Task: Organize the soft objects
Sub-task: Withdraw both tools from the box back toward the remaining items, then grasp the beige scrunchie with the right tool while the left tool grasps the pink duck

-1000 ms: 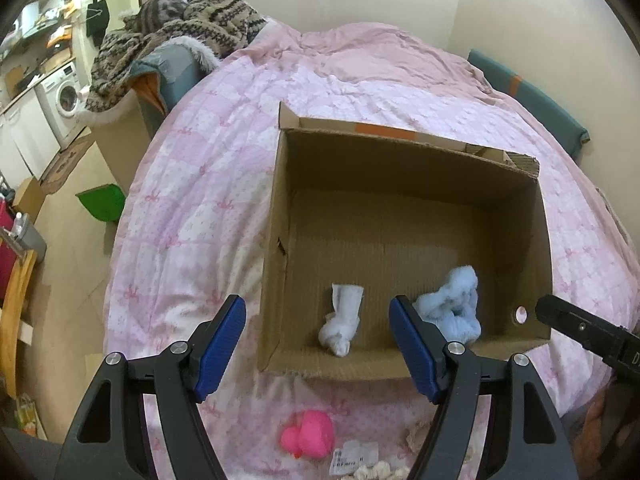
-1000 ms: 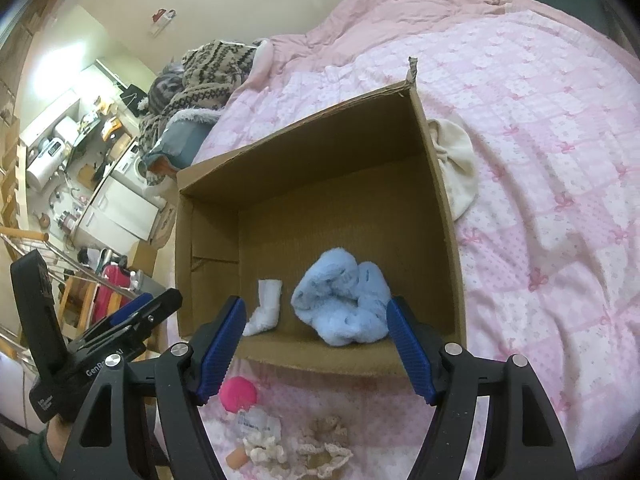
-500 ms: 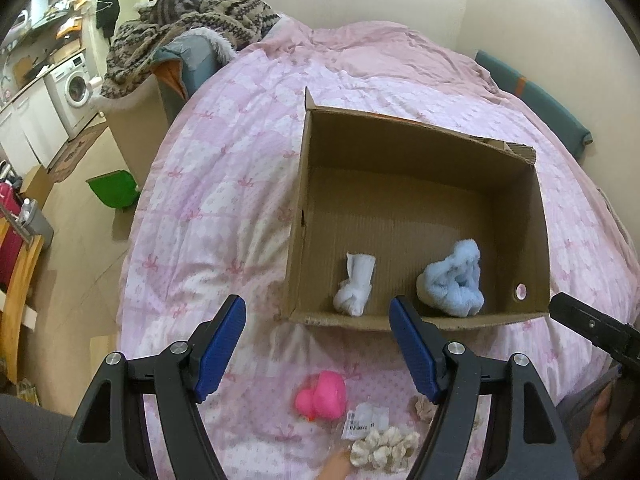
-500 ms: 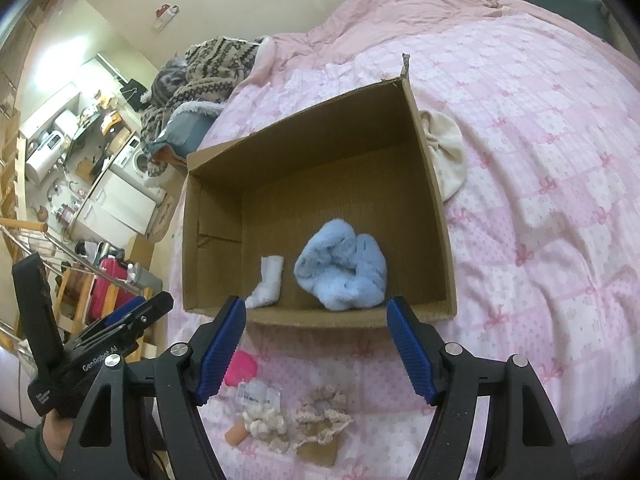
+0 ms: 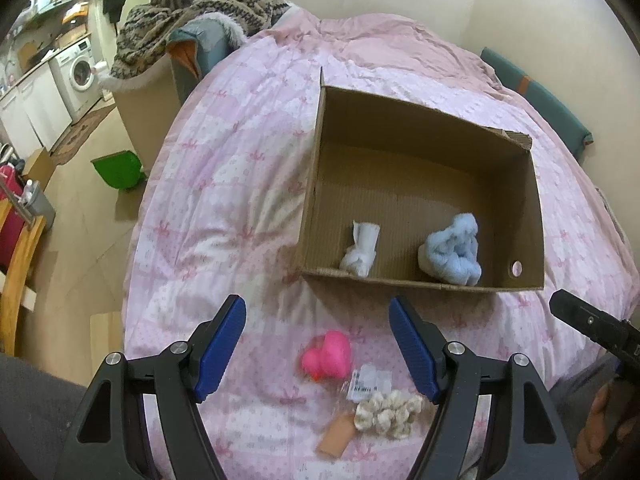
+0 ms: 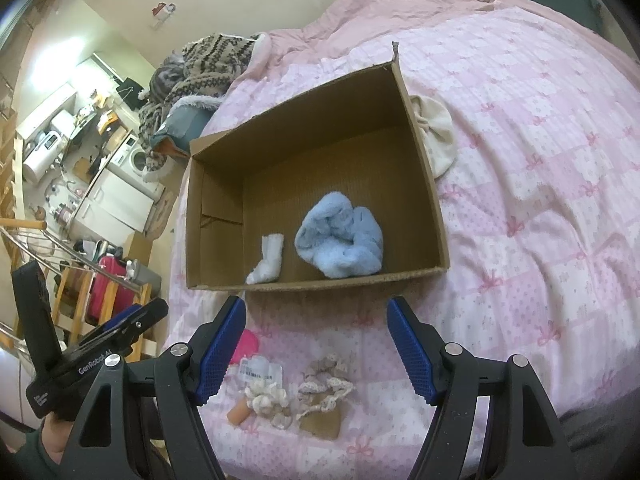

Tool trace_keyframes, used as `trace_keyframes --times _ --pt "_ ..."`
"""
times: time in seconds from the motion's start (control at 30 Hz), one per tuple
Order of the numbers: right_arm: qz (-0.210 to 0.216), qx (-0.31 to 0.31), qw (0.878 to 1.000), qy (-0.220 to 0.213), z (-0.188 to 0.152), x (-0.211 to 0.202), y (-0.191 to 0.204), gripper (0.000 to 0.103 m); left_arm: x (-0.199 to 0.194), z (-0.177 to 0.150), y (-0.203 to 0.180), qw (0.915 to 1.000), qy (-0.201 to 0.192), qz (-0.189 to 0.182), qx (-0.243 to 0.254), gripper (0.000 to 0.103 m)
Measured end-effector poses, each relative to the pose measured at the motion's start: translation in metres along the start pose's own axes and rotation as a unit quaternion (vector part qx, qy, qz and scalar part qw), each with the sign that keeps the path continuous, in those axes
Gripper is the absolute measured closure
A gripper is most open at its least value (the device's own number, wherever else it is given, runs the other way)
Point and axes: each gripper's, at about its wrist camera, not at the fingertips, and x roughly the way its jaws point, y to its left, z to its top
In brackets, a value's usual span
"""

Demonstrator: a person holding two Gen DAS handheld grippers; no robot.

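An open cardboard box [image 5: 534, 208] [image 6: 424, 168] lies on the pink bed. Inside it are a light blue fluffy cloth [image 5: 454, 250] [image 6: 340, 242] and a small white sock [image 5: 362, 250] [image 6: 268, 260]. In front of the box lie a pink soft toy [image 5: 328, 354] [image 6: 247, 344], a cream scrunchie with a tag [image 5: 388, 408] [image 6: 266, 398] and a beige lace scrunchie [image 6: 324, 380]. My left gripper [image 5: 318, 346] is open and empty above the pink toy. My right gripper [image 6: 316, 346] is open and empty above the scrunchies.
A cream cloth [image 6: 436, 136] lies against the box's right side. A patterned blanket pile [image 5: 200, 12] sits at the bed's far left corner. The floor at left holds a green bin [image 5: 118, 170] and a washing machine [image 5: 78, 72].
Both grippers have pulled back from the box toward the bed's near edge. The pink toy and the scrunchies have come into fuller view. Both stay open.
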Motion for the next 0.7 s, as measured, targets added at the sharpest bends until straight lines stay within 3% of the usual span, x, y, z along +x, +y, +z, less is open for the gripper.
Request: trace_keyframes --times 0.27,0.7 --pt "-0.003 0.009 1.000 0.014 -0.014 -0.003 0.000 0.026 -0.002 -0.019 0.004 0.9997 0.022 0.002 -0.007 0.031" --pt "-0.030 0.001 0.999 0.038 -0.028 0.002 -0.002 0.026 0.004 -0.029 0.013 0.9994 0.022 0.027 -0.010 0.031"
